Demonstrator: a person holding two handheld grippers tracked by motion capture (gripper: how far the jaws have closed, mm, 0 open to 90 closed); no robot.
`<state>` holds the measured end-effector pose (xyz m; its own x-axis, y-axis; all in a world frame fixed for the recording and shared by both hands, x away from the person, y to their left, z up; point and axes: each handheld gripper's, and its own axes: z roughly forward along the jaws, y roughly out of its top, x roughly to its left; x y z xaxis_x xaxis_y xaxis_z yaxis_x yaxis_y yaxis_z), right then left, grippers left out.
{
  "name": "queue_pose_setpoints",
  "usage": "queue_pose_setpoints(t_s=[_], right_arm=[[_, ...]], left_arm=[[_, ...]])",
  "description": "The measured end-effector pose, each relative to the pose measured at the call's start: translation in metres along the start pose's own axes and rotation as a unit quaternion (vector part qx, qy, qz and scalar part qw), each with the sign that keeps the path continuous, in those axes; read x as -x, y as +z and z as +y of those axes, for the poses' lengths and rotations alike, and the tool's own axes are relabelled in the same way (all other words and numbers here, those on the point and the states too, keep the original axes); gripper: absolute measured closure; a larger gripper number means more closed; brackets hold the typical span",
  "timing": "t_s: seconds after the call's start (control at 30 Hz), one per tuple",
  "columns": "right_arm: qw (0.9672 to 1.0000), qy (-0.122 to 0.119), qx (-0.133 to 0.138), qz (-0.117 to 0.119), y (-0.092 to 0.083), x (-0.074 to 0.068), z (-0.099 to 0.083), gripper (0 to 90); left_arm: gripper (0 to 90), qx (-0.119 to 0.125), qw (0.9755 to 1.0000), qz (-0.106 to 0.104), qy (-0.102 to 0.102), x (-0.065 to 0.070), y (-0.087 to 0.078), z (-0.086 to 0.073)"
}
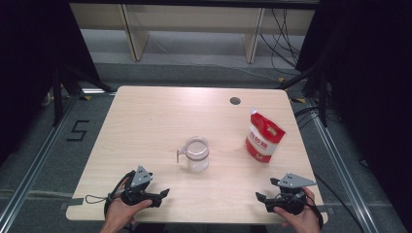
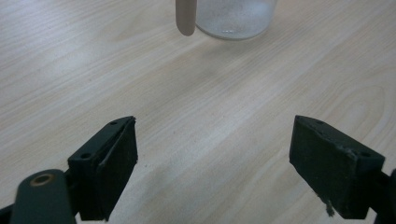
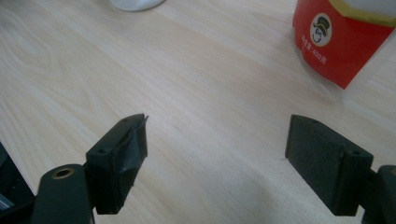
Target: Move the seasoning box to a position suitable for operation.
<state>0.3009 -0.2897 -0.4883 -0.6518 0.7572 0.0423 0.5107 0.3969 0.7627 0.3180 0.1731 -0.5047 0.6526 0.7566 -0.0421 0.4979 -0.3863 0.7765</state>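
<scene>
Two grippers are held low over the near edge of a pale wooden table [image 1: 145, 116], each with its jaws spread wide and nothing between them. The left gripper [image 1: 163, 194] is pointed toward a clear glass jug [image 1: 195, 154] standing upright near the table's middle, its handle [image 1: 180, 154] turned to the left of the high view; in the left gripper view the jug's base [image 2: 233, 21] and handle tip [image 2: 186, 18] are seen ahead of the open jaws, well apart from them. The right gripper [image 1: 261, 198] is aimed toward a red-and-white stand-up pouch [image 1: 264, 137] set right of the jug. The jug is judged rigid, smooth and breakable, best taken by the handle or across the rim rather than around its slick wall. The pouch is judged soft and yielding, likely to buckle if pinched low, so its sealed top is the surer hold.
</scene>
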Motion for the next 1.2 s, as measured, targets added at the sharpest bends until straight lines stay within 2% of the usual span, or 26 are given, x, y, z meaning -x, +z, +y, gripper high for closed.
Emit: queue_pose_setpoints(t_s=[0.03, 0.07, 0.13, 0.17, 0.27, 0.33, 0.43, 0.47, 0.5, 0.53, 0.57, 0.6, 0.7, 0.8, 0.83, 0.9, 0.93, 0.97, 1.0, 1.07, 1.1, 1.13, 1.17, 1.2], right_arm=[[1.0, 0.0, 0.0, 0.0, 0.0, 0.0, 0.0, 21.7], [1.0, 0.003, 0.0, -0.001, 0.0, 0.0, 0.0, 21.7], [1.0, 0.003, 0.001, -0.001, 0.0, 0.0, 0.0, 21.7], [0.9999, 0.012, 0.002, 0.001, 0.0, -0.001, 0.0, 21.7], [0.9999, 0.008, 0.008, -0.003, 0.0, 0.0, 0.0, 21.7], [0.9999, 0.006, 0.01, 0.005, 0.0, 0.001, 0.0, 21.6], [0.9998, 0.019, 0.008, 0.001, -0.001, 0.0, 0.0, 21.6], [0.9997, 0.023, 0.005, 0.004, -0.001, 0.0, 0.0, 21.6], [0.9996, 0.029, 0.003, 0.0, -0.002, -0.001, 0.0, 21.6], [0.9998, 0.02, 0.008, -0.002, -0.001, 0.0, 0.0, 21.6], [0.9999, 0.011, 0.011, -0.003, 0.0, 0.002, 0.0, 21.6], [0.9999, 0.012, 0.009, -0.001, 0.0, 0.002, 0.0, 21.6], [0.9999, 0.009, 0.012, -0.004, 0.0, 0.002, 0.0, 21.7], [0.9997, 0.021, 0.01, 0.002, -0.001, 0.001, 0.0, 21.9], [0.9998, 0.013, 0.012, 0.006, 0.0, 0.002, 0.0, 21.9], [0.9999, 0.011, 0.013, 0.004, 0.0, 0.002, 0.0, 22.0], [0.9999, 0.011, 0.013, 0.004, 0.0, 0.002, 0.0, 22.0], [0.9999, 0.009, 0.012, 0.0, 0.0, 0.003, 0.0, 22.1], [0.9999, 0.007, 0.013, -0.002, 0.0, 0.002, 0.0, 22.1], [0.9999, 0.009, 0.013, -0.001, 0.0, 0.002, 0.0, 22.1], [0.9999, 0.009, 0.013, -0.001, 0.0, 0.002, 0.0, 22.2], [0.9999, 0.008, 0.013, -0.001, 0.0, 0.003, 0.0, 22.2], [0.9997, 0.022, 0.011, 0.003, -0.001, 0.001, 0.0, 22.2], [0.9998, 0.01, 0.019, 0.006, 0.0, 0.003, 0.0, 22.3]], left_arm=[[15.0, 0.0, 1.0, 0.0, 0.0, 0.0, 0.0, 0.0], [15.0, 0.001, 0.9999, -0.003, 0.014, -0.002, 0.0, 0.002], [15.0, 0.004, 0.9999, -0.003, 0.013, -0.002, 0.001, 0.004], [15.1, 0.003, 0.9999, -0.005, 0.015, -0.002, 0.002, 0.005], [15.2, 0.007, 0.9999, -0.002, 0.015, -0.002, 0.003, 0.007], [15.3, 0.011, 0.9999, -0.003, 0.011, -0.002, 0.004, 0.009], [15.4, 0.011, 0.9999, -0.002, 0.01, -0.002, 0.004, 0.01], [15.4, 0.006, 0.9997, 0.002, 0.021, -0.004, 0.003, 0.011], [15.4, 0.009, 0.9998, 0.003, 0.02, -0.004, 0.003, 0.011], [15.4, 0.018, 0.9998, 0.002, 0.008, -0.004, 0.004, 0.011], [15.4, 0.022, 0.9997, 0.002, 0.006, -0.004, 0.004, 0.011], [15.4, 0.014, 0.9998, 0.001, 0.014, -0.006, 0.003, 0.011], [15.4, 0.014, 0.9998, 0.003, 0.013, -0.007, 0.002, 0.012], [16.1, 0.019, 0.9997, 0.006, 0.011, -0.009, 0.002, 0.012], [16.4, 0.019, 0.9997, 0.009, 0.012, -0.01, 0.002, 0.012], [17.3, 0.031, 0.9995, 0.007, 0.003, -0.009, 0.004, 0.012], [17.9, 0.031, 0.9995, 0.007, 0.003, -0.009, 0.004, 0.012], [17.9, 0.022, 0.9996, 0.008, 0.015, -0.01, 0.002, 0.013], [19.2, 0.03, 0.9994, 0.008, 0.012, -0.011, 0.004, 0.014], [20.3, 0.031, 0.9995, 0.007, 0.008, -0.01, 0.005, 0.015], [20.7, 0.028, 0.9994, 0.008, 0.02, -0.012, 0.005, 0.016], [21.0, 0.038, 0.9992, 0.009, 0.006, -0.01, 0.008, 0.016], [21.1, 0.038, 0.9992, 0.009, 0.006, -0.01, 0.008, 0.016], [21.2, 0.029, 0.9994, 0.007, 0.018, -0.012, 0.008, 0.018]])
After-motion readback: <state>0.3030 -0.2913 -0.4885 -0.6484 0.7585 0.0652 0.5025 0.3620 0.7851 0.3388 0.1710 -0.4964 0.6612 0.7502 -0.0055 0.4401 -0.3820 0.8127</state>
